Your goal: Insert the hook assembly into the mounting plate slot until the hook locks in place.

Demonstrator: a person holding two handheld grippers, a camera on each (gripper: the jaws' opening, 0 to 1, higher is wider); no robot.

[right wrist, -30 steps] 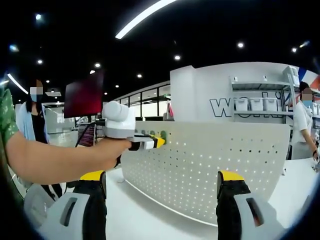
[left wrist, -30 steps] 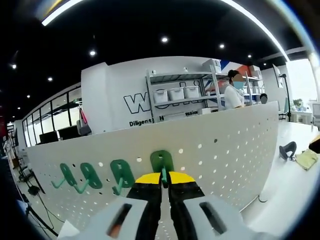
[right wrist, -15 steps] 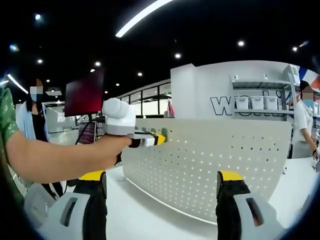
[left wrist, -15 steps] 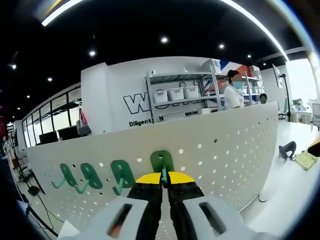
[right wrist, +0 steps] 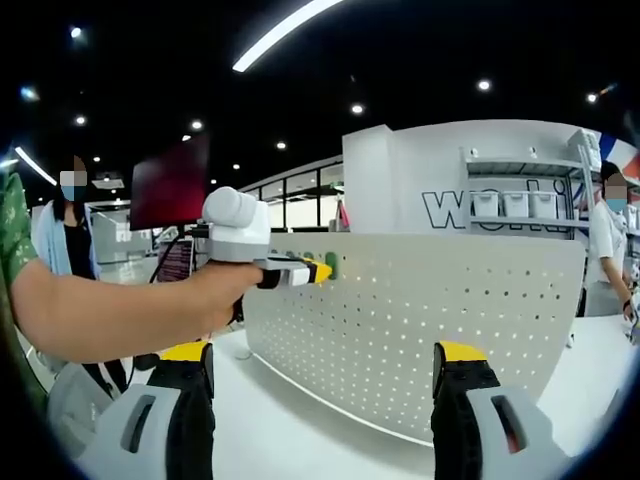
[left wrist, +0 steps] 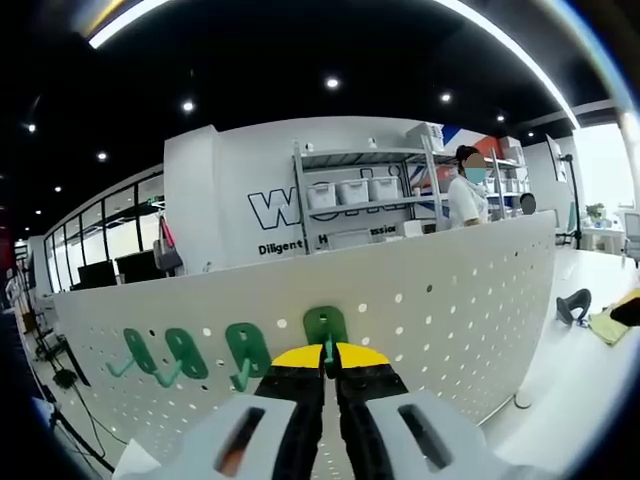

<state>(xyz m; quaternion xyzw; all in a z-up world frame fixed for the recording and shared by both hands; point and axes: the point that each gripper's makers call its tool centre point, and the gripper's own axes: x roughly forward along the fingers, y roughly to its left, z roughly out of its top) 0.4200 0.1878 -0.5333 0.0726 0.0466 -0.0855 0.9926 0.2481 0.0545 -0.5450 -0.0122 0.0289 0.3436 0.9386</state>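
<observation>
Four green hooks sat along the pegboard [left wrist: 440, 300] in the left gripper view; the left gripper [left wrist: 326, 358], jaws closed, pinched the hook assembly [left wrist: 325, 327] against it near the top edge. In the right gripper view, the right gripper [right wrist: 325, 365] gaped wide and empty at 6 o'clock, open white surface [right wrist: 300, 430] ahead.

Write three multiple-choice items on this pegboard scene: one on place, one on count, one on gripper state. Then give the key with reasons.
1. Where is the green hook that the left gripper holds?
A. Against the white pegboard
B. On the floor
C. On the shelf

2. How many green hooks are on the pegboard in the left gripper view?
A. Two
B. Four
C. Six

3. How do the right gripper's fingers stand?
A. Shut on a hook
B. Wide apart, holding nothing
C. Shut on a cable

Key: A, the hook sits at the board face; B, three hang to its left; B, only board shows between the fingers.
</observation>
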